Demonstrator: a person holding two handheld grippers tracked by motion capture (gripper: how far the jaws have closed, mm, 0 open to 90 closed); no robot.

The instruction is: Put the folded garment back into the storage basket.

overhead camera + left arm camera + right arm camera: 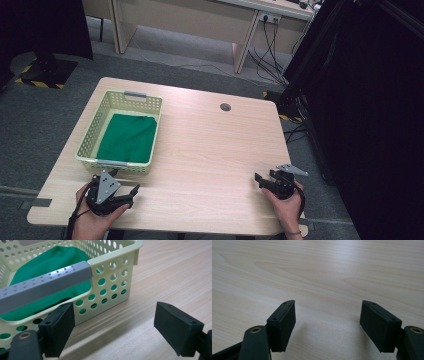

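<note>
Basket [112, 272] running off the left gripper view's 9 and 12 o'clock edges; its grey handle [45, 285] is hiding part of the green cloth [50, 260].

The right gripper [327, 326] holds its jaws apart over the bare table [317, 270].

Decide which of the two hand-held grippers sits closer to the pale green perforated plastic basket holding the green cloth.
The left gripper: it rests just before the pale green perforated plastic basket, whereas the right gripper sits far across the wooden table.

Basket [152, 102]: perforated glossy plastic, grey handles. Cloth [127, 137]: matt green fabric. Table [215, 145]: smooth wood-grain. Gripper [328, 322] pads: matt black.
</note>
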